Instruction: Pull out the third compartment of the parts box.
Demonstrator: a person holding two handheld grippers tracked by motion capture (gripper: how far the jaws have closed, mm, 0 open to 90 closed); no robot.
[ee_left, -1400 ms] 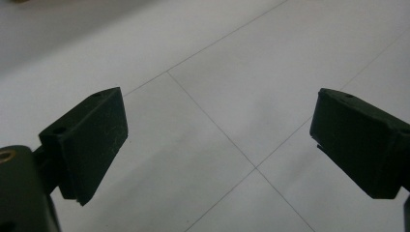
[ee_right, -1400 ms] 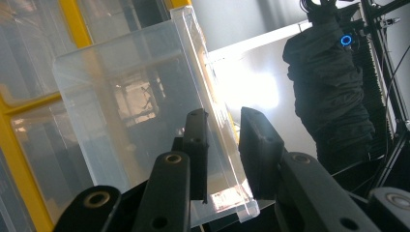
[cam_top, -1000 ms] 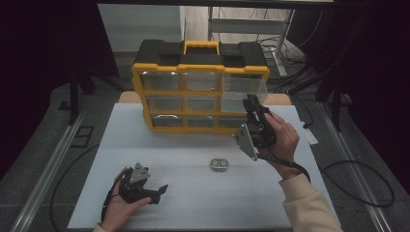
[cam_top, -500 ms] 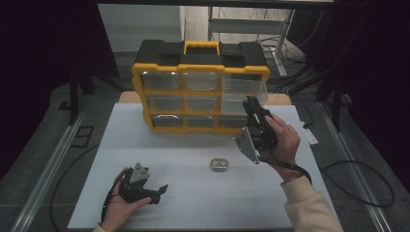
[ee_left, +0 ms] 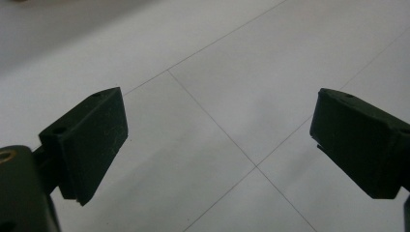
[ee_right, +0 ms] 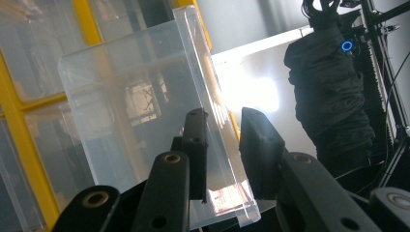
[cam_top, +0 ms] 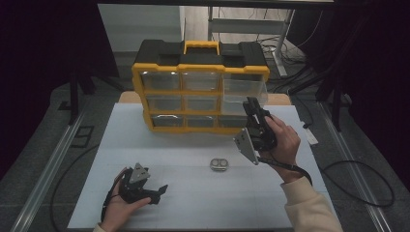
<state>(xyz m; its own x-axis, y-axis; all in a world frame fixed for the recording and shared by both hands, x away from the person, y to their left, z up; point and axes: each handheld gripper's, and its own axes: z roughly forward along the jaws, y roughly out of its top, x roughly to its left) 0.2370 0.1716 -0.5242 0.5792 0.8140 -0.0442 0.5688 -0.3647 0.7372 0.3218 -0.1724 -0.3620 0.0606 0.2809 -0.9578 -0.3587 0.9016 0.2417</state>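
Observation:
A yellow and black drawer organiser (cam_top: pixel 200 94) with clear drawers stands at the back of the white table (cam_top: pixel 193 203). One clear drawer (cam_top: pixel 244 89) in its right column sticks out toward me. My right gripper (cam_top: pixel 250 107) is raised at that drawer. In the right gripper view the clear drawer (ee_right: pixel 140 111) has its front wall between the two jaws, one jaw behind the plastic and one outside it, so my right gripper (ee_right: pixel 223 116) is shut on it. My left gripper (cam_top: pixel 162 189) rests low at the front left, and my left gripper (ee_left: pixel 217 145) is open over bare table.
A small grey metal piece (cam_top: pixel 219 165) with two round openings lies mid-table, between the two hands. The table's front edge is near the left hand. Cables and dark stands surround the table; a black-covered object (ee_right: pixel 329 96) stands off to one side.

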